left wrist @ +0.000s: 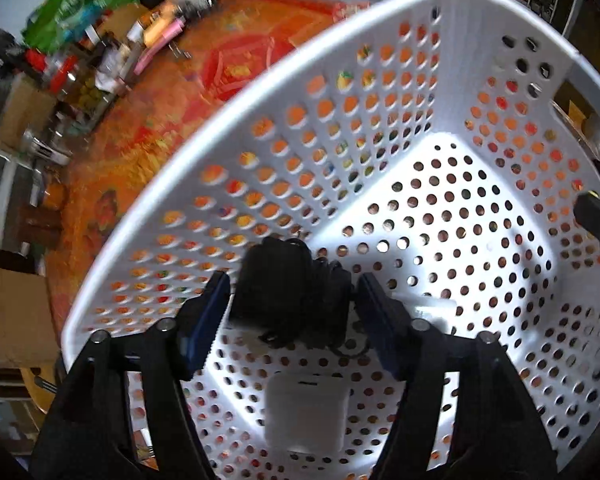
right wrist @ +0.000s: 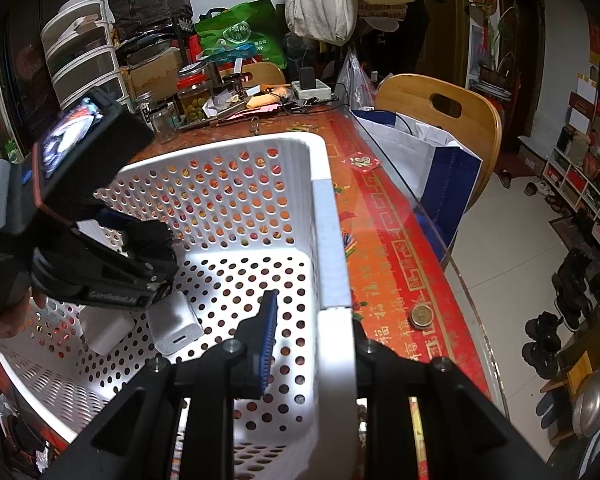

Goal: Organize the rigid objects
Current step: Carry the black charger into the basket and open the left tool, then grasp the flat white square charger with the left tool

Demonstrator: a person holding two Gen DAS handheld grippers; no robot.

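Points steeply down into the white basket [left wrist: 260, 80], from the left side of it: the left gripper [left wrist: 290, 304], jaws spread. Between its pads [left wrist: 204, 320], straight ahead along the fingers, a black adapter [left wrist: 276, 280] with its cord bundled on the right side. Appears free of both pads, with a thin gap on each side, so not pinched. Cannot tell whether already resting on the basket floor or hanging just above it. Long axis of the adapter seems to run across, from pad to pad, body to the left and cord to the right. Just nearer than it, on the floor, a white charger [left wrist: 304, 412].

Clamps the right wall of the basket on the table [right wrist: 380, 240]: the right gripper [right wrist: 314, 312], jaws pressed together on that wall, one finger inside, the other hidden behind the rim.

Judging from this, placing nearly done. Needs next only a straight pull back up along the fingers, without closing and without sideways drift, since the cord lies close to the right pad and could catch. Left hand clearly the nearer one to the adapter.
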